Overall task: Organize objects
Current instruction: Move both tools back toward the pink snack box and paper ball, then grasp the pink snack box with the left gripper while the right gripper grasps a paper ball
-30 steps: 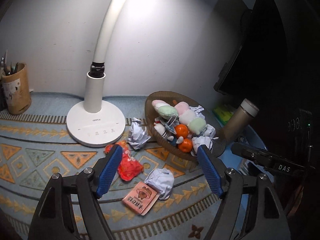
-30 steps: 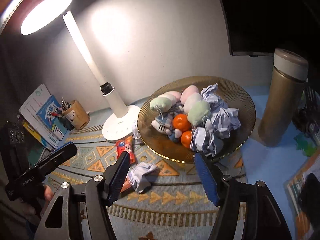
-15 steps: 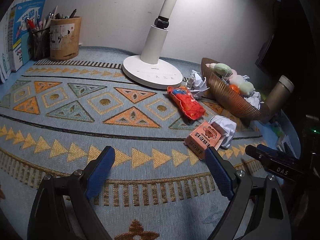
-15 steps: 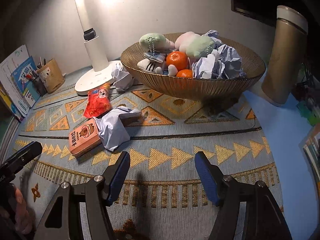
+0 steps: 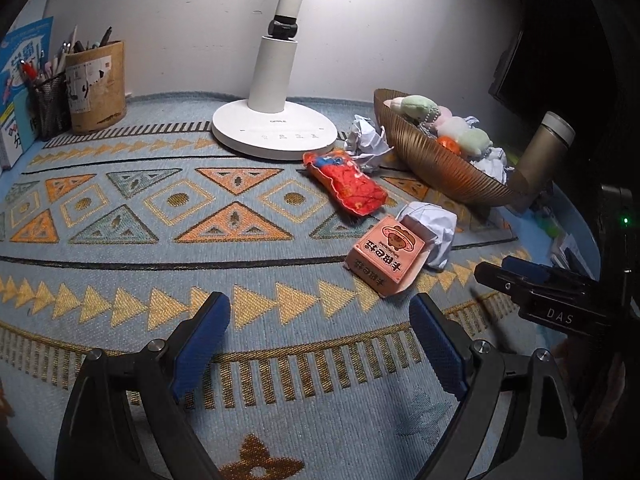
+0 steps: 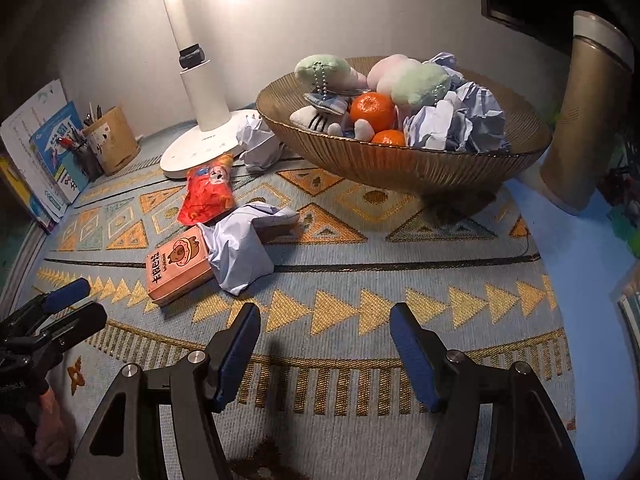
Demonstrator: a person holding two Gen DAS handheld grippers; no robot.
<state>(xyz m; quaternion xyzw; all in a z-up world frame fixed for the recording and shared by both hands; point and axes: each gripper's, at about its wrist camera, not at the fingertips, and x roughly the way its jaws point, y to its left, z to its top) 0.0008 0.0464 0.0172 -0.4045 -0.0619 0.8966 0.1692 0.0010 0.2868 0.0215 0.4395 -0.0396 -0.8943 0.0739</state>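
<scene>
1. left gripper [image 5: 320,344] nearest, low over the patterned mat [image 5: 160,216]; jaws wide, nothing btwn them. right gripper [image 6: 324,352] also over bare mat, jaws parted to a middling gap, empty.
2. pink carton [image 5: 386,258] just beyond the left gripper, a bit right of it, lying flat. looks like light card, stiff but crushable; i'd pinch across the short sides, gently.
3. crumpled paper [image 6: 240,252] touching the carton's far-right side. v light, springy, prob deforms; grab the bulk in the middle, any angle works.
4. red snack bag [image 5: 344,182] farther, left of the paper. soft, slick film, puffy; likely slips, so take it by the sealed end or across the middle.
5. 2nd paper wad [image 5: 366,142] btwn the lamp base [image 5: 276,136] and the bowl [image 6: 400,164].
6. bowl far right, already holding plush toys, oranges [image 6: 372,110] and paper; oranges firm, can roll. bowl looks rigid, maybe fragile; leave it put.
</scene>
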